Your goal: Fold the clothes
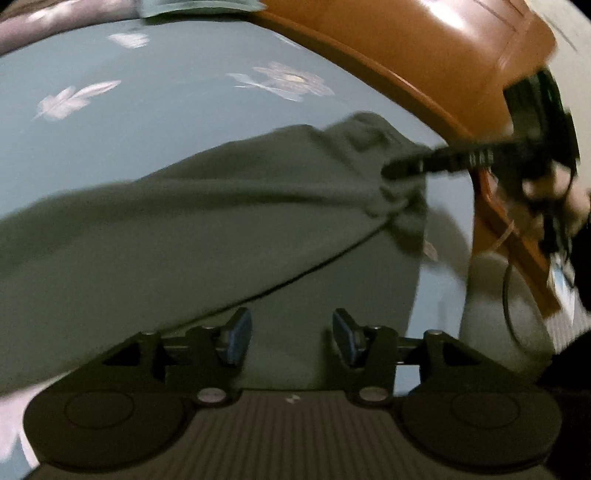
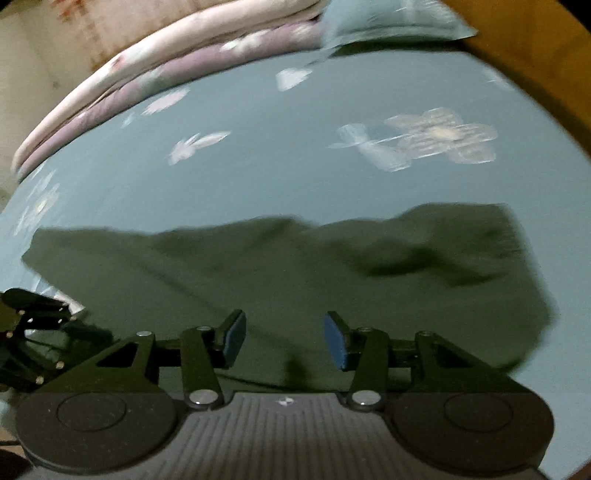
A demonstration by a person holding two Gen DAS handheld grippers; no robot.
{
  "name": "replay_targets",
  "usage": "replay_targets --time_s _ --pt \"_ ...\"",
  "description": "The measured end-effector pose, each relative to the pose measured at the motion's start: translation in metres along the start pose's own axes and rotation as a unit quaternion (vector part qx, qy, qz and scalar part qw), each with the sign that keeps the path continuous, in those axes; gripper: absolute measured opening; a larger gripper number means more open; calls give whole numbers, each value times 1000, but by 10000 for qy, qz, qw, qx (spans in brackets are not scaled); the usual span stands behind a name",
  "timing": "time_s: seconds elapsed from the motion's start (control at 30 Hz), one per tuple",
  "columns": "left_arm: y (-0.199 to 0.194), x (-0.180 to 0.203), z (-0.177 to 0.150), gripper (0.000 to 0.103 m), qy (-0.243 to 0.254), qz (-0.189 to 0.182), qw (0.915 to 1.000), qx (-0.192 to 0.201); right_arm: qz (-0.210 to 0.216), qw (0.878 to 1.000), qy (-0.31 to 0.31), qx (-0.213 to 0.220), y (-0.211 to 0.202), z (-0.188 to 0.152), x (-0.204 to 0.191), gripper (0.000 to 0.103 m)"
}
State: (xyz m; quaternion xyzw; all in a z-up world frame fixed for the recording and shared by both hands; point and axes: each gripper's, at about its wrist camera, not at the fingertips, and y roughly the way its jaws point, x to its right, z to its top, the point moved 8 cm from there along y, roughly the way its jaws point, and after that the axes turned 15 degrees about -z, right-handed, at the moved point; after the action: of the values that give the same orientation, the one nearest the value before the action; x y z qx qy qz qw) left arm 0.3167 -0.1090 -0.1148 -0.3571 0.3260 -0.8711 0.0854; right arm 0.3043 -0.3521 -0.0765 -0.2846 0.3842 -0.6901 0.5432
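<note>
A dark green garment (image 1: 207,236) lies spread on the light blue flowered bedsheet (image 1: 147,110), with one end bunched at the right. My left gripper (image 1: 291,336) hovers over the garment's near edge, jaws apart, nothing pinched between the blue pads (image 1: 236,336). In the same view the right gripper (image 1: 397,170) reaches in from the right over the bunched end; blur hides whether it touches. In the right wrist view my right gripper (image 2: 285,339) is open above the green garment (image 2: 295,266), pads clear of cloth. The left gripper (image 2: 37,325) shows at the lower left.
An orange-brown wooden bed frame (image 1: 424,74) runs along the far right of the bed. Folded pink and purple quilts (image 2: 147,74) and a teal pillow (image 2: 388,22) lie at the head. A hand (image 1: 576,199) holds the right gripper. Bare sheet (image 2: 277,155) lies beyond the garment.
</note>
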Motion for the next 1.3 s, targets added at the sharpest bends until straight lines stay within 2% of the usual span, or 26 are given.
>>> replay_targets --time_s 0.17,0.3,0.37,0.43,0.5,0.6,0.8,0.93,1.0,1.07,1.13,1.2,1.3 --pt "-10 -16 -10 54 -566 -308 9968 479 96 9995 -196 -229 13 -10 -44 52" --pt "-12 -23 -14 57 -860 -559 9924 680 -249 9967 -436 -642 28 -27 -57 53" --pt "-12 -24 -14 59 -915 -590 9917 689 -272 9962 -422 -712 36 -30 -58 57" --pt "-12 -25 -15 59 -979 -610 9908 713 -205 9966 -362 -712 38 -30 -60 66" --pt "-12 -26 -15 59 -1095 -616 9893 738 -177 9965 -398 -718 40 -29 -63 71" --pt "-18 -25 -13 59 -1267 -509 9881 708 -128 9967 -422 -683 40 -31 -65 76" --pt "-40 -20 -7 63 -1363 -20 9883 690 103 9987 -206 -457 33 -36 -58 77" --pt "-51 -20 -9 64 -1459 295 9853 842 190 9992 -348 -97 14 -34 -59 75" --pt "-52 -20 -11 64 -1602 373 9816 966 351 9970 -649 229 -4 -32 -66 74" --pt "-53 -19 -12 64 -1782 452 9764 1132 453 9912 -1121 542 -17 -31 -77 71" --pt "-55 -16 -14 64 -1924 519 9708 1333 561 9809 -1713 725 -24 -35 -90 56" --pt "-56 -12 -15 65 -2154 531 9625 1565 673 9656 -2348 887 -28 -41 -103 47" --pt "-57 -7 -19 68 -2612 503 9444 1932 788 9367 -3266 989 -15 -48 -130 42"
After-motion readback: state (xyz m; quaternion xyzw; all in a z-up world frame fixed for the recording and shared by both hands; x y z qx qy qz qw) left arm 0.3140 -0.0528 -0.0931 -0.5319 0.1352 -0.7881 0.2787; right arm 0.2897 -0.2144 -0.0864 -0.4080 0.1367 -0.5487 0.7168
